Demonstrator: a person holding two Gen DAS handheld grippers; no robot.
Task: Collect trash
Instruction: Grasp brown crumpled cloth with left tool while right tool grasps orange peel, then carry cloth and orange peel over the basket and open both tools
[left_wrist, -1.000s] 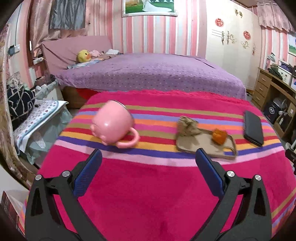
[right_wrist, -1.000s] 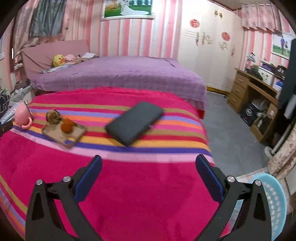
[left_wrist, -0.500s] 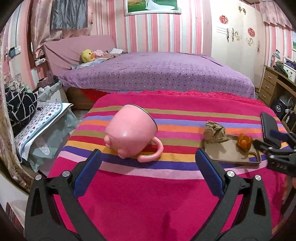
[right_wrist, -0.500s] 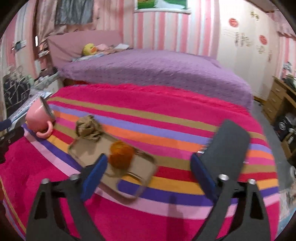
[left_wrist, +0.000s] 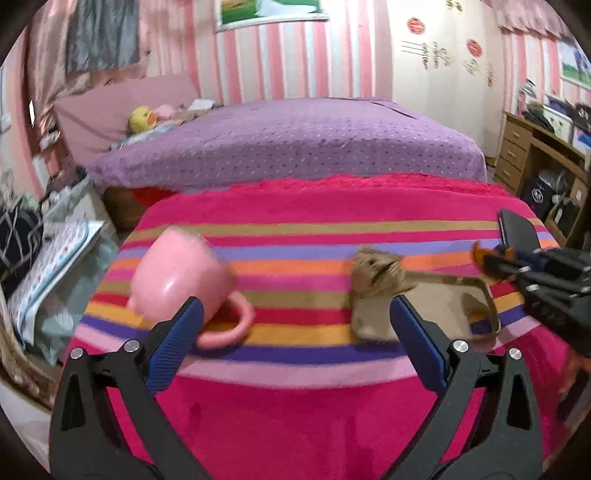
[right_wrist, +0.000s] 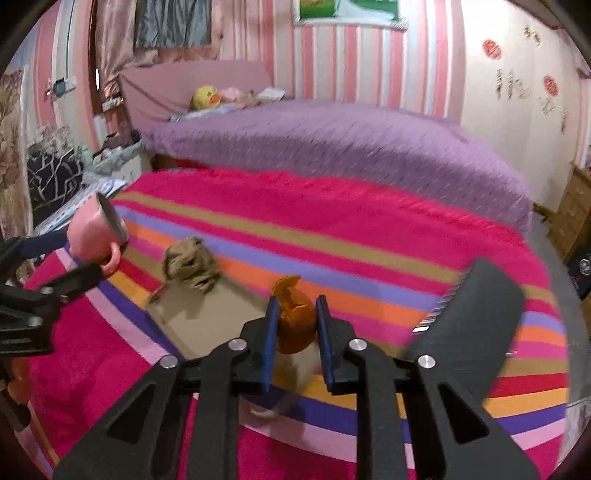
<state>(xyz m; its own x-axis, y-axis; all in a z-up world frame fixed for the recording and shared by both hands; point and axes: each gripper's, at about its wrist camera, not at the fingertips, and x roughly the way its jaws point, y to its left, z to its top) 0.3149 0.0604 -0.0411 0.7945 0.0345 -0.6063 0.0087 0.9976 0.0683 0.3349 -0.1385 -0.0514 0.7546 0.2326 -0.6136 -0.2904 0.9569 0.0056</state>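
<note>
My right gripper (right_wrist: 295, 332) is shut on an orange peel (right_wrist: 293, 321) and holds it over the near end of a tan tray (right_wrist: 199, 325). A crumpled brown paper wad (right_wrist: 190, 264) lies on the tray's far left corner; it also shows in the left wrist view (left_wrist: 376, 275). My left gripper (left_wrist: 291, 343) is open and empty, low over the striped blanket, between a pink mug (left_wrist: 181, 278) lying on its side and the tray (left_wrist: 424, 314). The right gripper shows at the right edge of the left wrist view (left_wrist: 491, 260).
A black phone (right_wrist: 476, 325) lies on the striped blanket (right_wrist: 332, 229) right of the tray. The blanket covers a raised surface in front of a purple bed (left_wrist: 288, 144). A wooden desk (left_wrist: 535, 155) stands at the right, clutter at the left.
My right gripper moved in over the tray and shut on the orange peel. My left gripper moved closer to the mug and tray, still open.
</note>
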